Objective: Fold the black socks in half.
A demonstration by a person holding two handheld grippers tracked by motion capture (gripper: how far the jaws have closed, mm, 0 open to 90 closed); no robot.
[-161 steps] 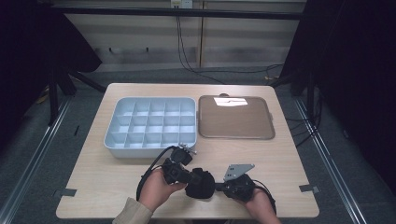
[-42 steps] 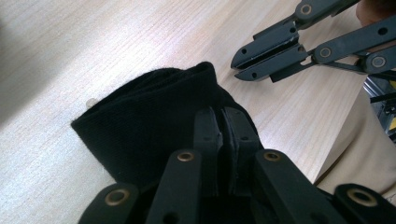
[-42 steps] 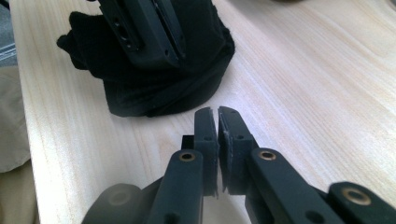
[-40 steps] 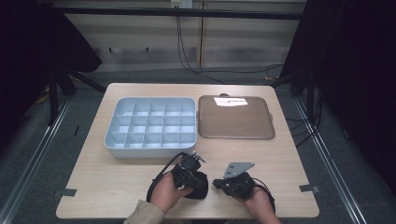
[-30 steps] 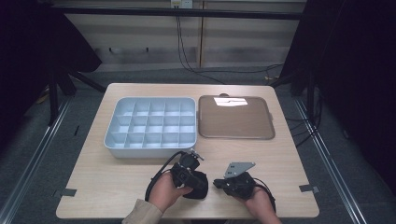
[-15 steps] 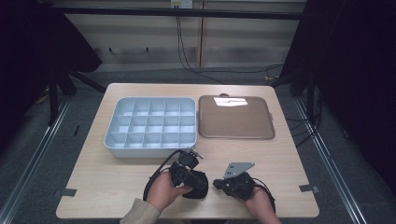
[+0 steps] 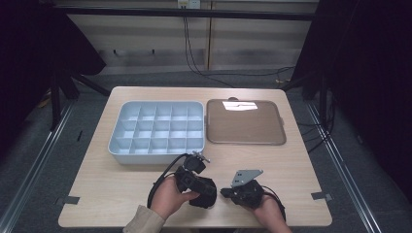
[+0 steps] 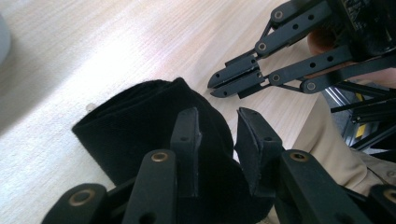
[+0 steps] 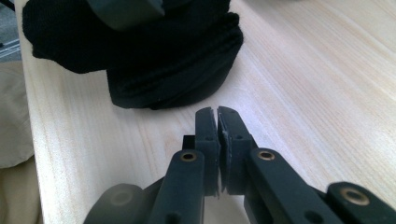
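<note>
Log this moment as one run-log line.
left gripper: jaws just opening, astride folded black cloth | right gripper: shut, empty, on table | compartment tray: empty | brown tray: untouched

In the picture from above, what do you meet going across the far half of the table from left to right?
First the pale blue tray with many compartments, then the flat brown tray with a strip of light glare near its far edge. The two lie side by side with a narrow gap between them.

A black folded cloth (image 8: 140,126) is seen on a pale wood-grain table (image 7: 301,165), beside a light-blue compartment tray (image 7: 156,128) and a brown tray (image 7: 245,124).
</note>
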